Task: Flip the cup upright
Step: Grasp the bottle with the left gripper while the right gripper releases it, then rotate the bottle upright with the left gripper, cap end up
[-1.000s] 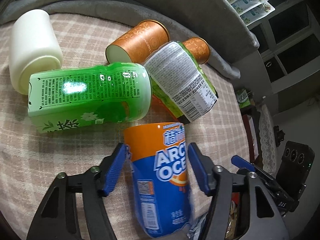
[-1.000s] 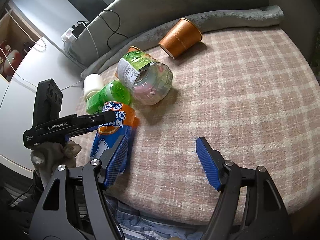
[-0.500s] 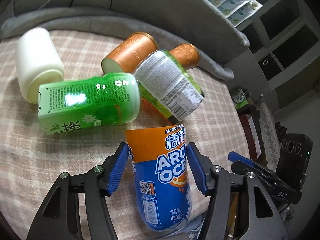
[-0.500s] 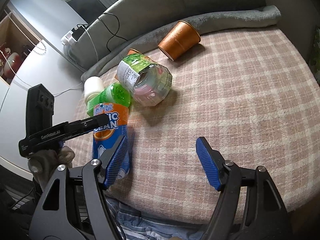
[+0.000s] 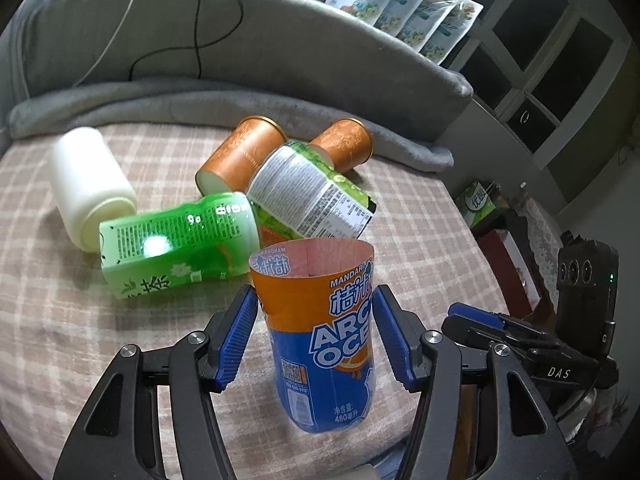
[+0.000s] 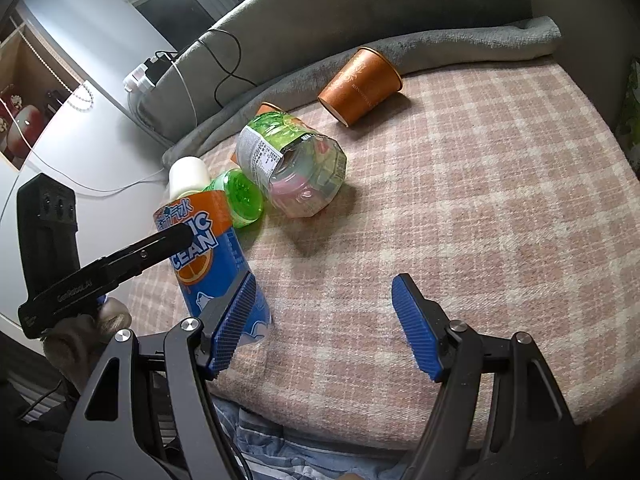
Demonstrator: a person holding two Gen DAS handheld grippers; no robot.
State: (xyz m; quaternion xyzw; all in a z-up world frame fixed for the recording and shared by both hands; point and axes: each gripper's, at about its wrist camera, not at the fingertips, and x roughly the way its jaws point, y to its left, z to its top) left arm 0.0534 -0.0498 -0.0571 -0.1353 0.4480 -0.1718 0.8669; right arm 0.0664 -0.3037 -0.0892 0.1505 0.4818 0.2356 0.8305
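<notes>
Pads of the left hand-held gripper clamp the orange-and-blue cup, which stands open end up on the checked blanket. Its label reads "MANDARIN", "ARC… OCE…" and "480", with Chinese characters. The right hand-held gripper gapes wide, holding nothing, with the cup just beside its left pad.

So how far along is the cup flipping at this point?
Nearly done for one: the blue-and-orange cup stands close to upright, open end up, base at the blanket, clamped in the left tool. Releasing it is left. The right tool is open and empty. Five more lie on their sides: white cup, green cup, labelled cup, two copper cups.
</notes>
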